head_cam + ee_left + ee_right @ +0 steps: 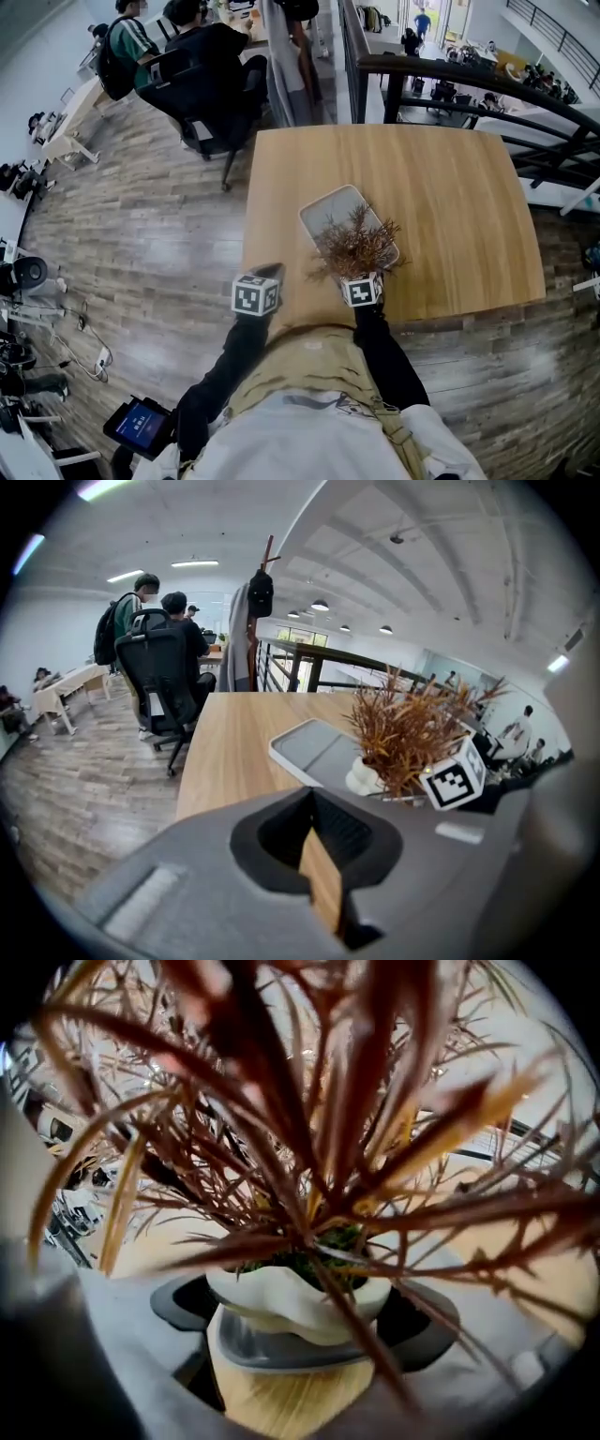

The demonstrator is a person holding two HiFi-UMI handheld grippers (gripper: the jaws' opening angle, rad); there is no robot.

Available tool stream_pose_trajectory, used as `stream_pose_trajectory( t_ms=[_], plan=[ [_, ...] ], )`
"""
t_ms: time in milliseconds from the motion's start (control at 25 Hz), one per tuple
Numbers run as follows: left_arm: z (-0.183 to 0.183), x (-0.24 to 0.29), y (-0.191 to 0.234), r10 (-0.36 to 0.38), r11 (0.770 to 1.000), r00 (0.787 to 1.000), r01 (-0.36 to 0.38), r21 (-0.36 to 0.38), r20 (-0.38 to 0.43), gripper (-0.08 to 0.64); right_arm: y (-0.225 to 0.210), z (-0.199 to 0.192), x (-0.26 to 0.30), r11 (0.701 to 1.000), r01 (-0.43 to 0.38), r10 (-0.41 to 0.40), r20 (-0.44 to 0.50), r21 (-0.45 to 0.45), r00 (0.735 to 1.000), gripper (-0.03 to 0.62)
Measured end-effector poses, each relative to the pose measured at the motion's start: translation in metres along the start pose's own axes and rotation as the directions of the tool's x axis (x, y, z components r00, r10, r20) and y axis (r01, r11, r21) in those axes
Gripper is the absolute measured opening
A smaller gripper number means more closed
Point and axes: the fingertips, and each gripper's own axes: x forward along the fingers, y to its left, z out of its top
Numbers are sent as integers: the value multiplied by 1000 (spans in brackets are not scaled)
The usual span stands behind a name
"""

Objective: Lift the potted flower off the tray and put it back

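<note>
1. The plant [356, 246], with dry reddish-brown leaves, is set in a white pot [295, 1299].
2. In the head view, the pot is found at the 5 o'clock end of the grey tray [333, 208]. The tray's rim is seen just beneath the pot in the right gripper view. Whether the pot rests on the tray or is raised off it cannot be told.
3. The pot is clasped at its sides by the jaws of the right gripper [300, 1324], which is placed at 6 o'clock of the plant.
4. The left gripper [323, 881] is held at 8 o'clock of the plant, over the table's near edge and apart from the tray. Its jaws are drawn together with nothing between them, and only a thin strip of wood is seen through the slit.
5. The tray lies on a wooden table [450, 206], slanted from 11 to 5 o'clock.
6. A black chair [202, 89] is seen at 11 o'clock of the table.
</note>
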Motion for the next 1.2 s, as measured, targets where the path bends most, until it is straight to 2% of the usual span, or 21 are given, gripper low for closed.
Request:
stream_pose_trajectory(
  t_ms=[320, 600, 760, 920, 1040, 1120, 1160, 1200],
  plan=[
    [-6, -7, -4, -6, 1000, 1000, 6, 8, 10, 2, 13, -15, -24, 999, -25, 25, -5, -20, 1000, 494],
    [25, -39, -49, -43, 998, 997, 40, 47, 65, 2, 15, -4, -117, 1000, 4, -4, 13, -30, 1000, 371],
    [58, -47, -71, -75, 995, 989, 65, 76, 127, 2, 2, 27, -164, 997, 65, -61, 71, -53, 996, 304],
    [92, -56, -92, -109, 990, 974, 88, 113, 198, 2, -8, 72, -206, 990, 127, -114, 175, -65, 978, 206],
    [115, -66, -104, -133, 986, 959, 101, 136, 252, 2, -10, 109, -232, 982, 171, -145, 255, -84, 956, 121],
    [128, -73, -109, -144, 983, 950, 105, 150, 278, 2, -11, 135, -247, 975, 206, -169, 317, -86, 933, 32],
    [134, -76, -110, -147, 982, 946, 106, 154, 290, 2, -11, 149, -255, 972, 215, -171, 350, -90, 921, 5],
    [139, -79, -111, -150, 982, 941, 106, 156, 303, 2, -9, 162, -261, 971, 216, -164, 380, -98, 910, 5]
  ],
)
